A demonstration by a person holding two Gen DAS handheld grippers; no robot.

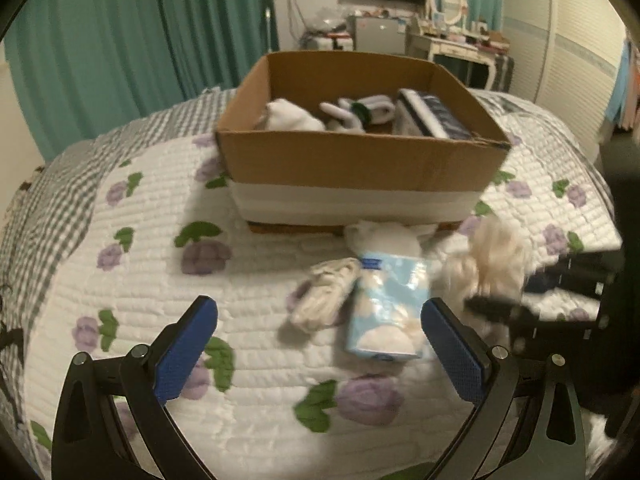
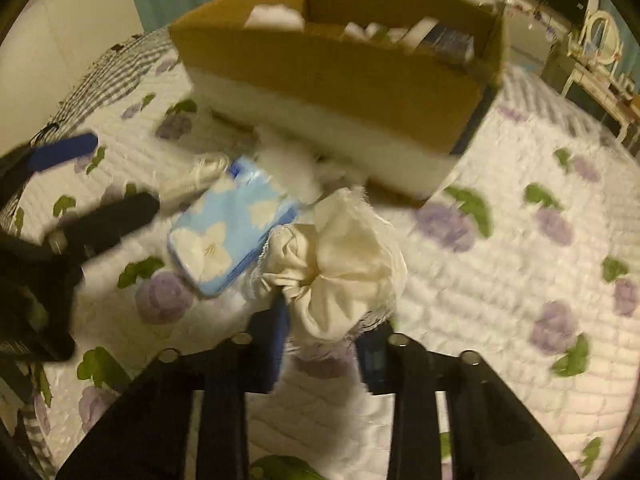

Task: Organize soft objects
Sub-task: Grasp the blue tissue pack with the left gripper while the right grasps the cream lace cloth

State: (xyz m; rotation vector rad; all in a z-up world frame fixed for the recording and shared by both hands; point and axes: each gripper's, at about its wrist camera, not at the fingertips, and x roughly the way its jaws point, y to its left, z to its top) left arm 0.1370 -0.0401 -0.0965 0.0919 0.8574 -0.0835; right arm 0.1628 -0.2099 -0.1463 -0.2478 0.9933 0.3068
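Observation:
A cardboard box (image 1: 360,160) stands on the bed with white soft things and a dark pack inside; it also shows in the right wrist view (image 2: 332,68). In front of it lie a blue tissue pack (image 1: 386,308) (image 2: 228,232), a cream knitted item (image 1: 326,294) (image 2: 192,180) and a white fluffy item (image 1: 384,236) (image 2: 292,168). My left gripper (image 1: 320,344) is open above the quilt, near the tissue pack. My right gripper (image 2: 324,328) is shut on a cream-white scrunchie (image 2: 340,264), lifted above the quilt; it looks blurred in the left wrist view (image 1: 492,264).
The bed carries a white quilt (image 1: 160,280) with purple flowers and a grey checked edge. Teal curtains (image 1: 120,40) hang behind at the left. A dresser with a mirror (image 1: 448,4) and a wardrobe stand at the back right.

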